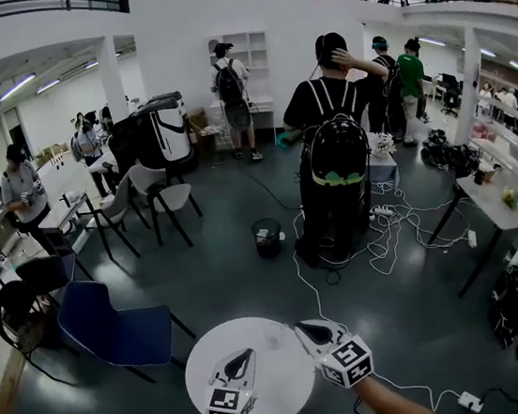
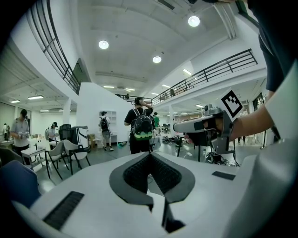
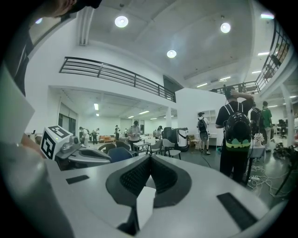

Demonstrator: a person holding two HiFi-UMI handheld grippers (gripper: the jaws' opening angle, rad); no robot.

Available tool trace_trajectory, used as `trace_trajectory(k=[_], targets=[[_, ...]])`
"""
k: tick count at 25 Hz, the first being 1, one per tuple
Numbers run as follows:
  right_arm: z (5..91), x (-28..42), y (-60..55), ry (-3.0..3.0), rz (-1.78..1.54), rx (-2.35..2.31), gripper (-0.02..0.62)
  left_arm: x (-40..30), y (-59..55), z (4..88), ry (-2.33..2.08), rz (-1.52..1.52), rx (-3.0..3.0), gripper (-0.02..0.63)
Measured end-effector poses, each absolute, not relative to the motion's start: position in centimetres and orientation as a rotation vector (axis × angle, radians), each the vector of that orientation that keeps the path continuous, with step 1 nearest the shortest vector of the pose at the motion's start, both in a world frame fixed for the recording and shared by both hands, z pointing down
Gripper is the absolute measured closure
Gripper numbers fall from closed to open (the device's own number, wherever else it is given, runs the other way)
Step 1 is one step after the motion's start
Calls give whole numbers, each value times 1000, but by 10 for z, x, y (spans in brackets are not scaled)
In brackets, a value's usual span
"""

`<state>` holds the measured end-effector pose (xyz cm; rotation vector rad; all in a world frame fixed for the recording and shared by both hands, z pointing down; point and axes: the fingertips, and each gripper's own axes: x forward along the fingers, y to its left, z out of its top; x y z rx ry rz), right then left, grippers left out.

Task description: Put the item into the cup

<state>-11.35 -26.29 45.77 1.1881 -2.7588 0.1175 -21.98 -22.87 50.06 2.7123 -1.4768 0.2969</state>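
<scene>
Both grippers hover low over a small round white table point(image 1: 214, 368) in the head view. My left gripper point(image 1: 248, 352) points up and to the right, jaws shut with nothing between them. My right gripper point(image 1: 300, 326) points up and to the left, also shut and empty. Their tips stand a short way apart. Between them lies a faint clear shape point(image 1: 275, 339), possibly the cup; I cannot tell. No item shows. The left gripper view looks along its closed pads point(image 2: 139, 174) at the right gripper point(image 2: 205, 125). In the right gripper view, the left gripper point(image 3: 79, 153) hangs beyond the closed pads point(image 3: 163, 176).
A blue chair point(image 1: 114, 329) stands left of the table. A black bin point(image 1: 267, 238) sits on the floor ahead. A person with a backpack point(image 1: 332, 154) stands beyond it. White cables point(image 1: 385, 232) trail to a power strip point(image 1: 469, 401). A desk point(image 1: 500, 203) is at right.
</scene>
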Motion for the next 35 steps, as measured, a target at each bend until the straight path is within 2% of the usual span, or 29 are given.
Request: trace_trajectory(k=[35], targets=[[446, -2, -126, -2804, 112, 1147, 578, -107, -93, 478, -1517, 256, 2679, 589]])
